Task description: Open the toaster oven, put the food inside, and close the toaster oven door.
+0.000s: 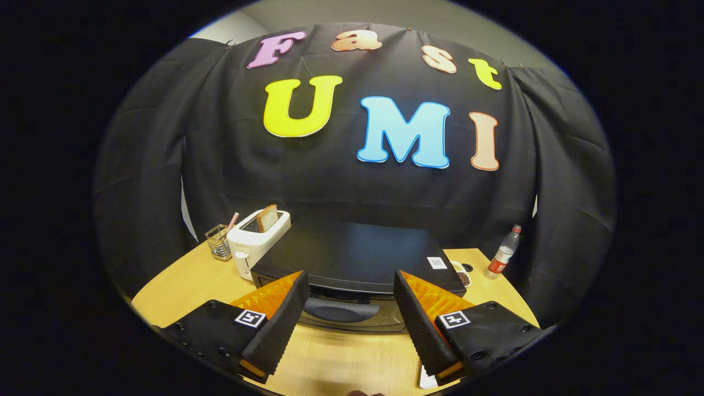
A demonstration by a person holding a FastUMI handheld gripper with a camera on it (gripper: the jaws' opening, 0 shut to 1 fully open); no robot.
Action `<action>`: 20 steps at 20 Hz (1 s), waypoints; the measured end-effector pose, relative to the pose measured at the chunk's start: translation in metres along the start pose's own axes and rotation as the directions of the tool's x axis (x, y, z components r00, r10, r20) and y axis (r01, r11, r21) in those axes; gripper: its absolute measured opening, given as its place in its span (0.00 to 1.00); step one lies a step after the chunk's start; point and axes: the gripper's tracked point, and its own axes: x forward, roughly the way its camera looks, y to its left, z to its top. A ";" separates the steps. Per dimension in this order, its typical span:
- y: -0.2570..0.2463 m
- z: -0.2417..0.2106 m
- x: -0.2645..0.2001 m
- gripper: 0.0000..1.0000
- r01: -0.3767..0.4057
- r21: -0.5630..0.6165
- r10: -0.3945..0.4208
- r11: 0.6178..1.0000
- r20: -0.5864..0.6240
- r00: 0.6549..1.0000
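Camera on the tool (351, 283) — facing forward, slightly down, toaster oven (357, 258) close ahead

The toaster oven (357, 264) stands in the middle of the table (341, 357), with its back close to the booth wall. The gripper (350, 291) is before the oven, fingers spread wide apart, the oven's door handle (335, 313) just ahead between them. Left of the oven, touching or almost touching it, stands a toaster (256, 239) with a slice of bread (268, 218) in its slot. Further left of the toaster is a wire holder (219, 242). Right of the oven lies a small dish (462, 273), and beyond the dish stands a bottle (503, 253).
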 end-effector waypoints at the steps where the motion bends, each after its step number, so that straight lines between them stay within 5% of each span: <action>1: 0.000 -0.004 0.007 0.98 0.005 0.003 -0.005 1.000 -0.014 1.000; 20: 0.009 -0.051 0.053 0.97 0.029 0.076 -0.016 0.997 -0.169 0.986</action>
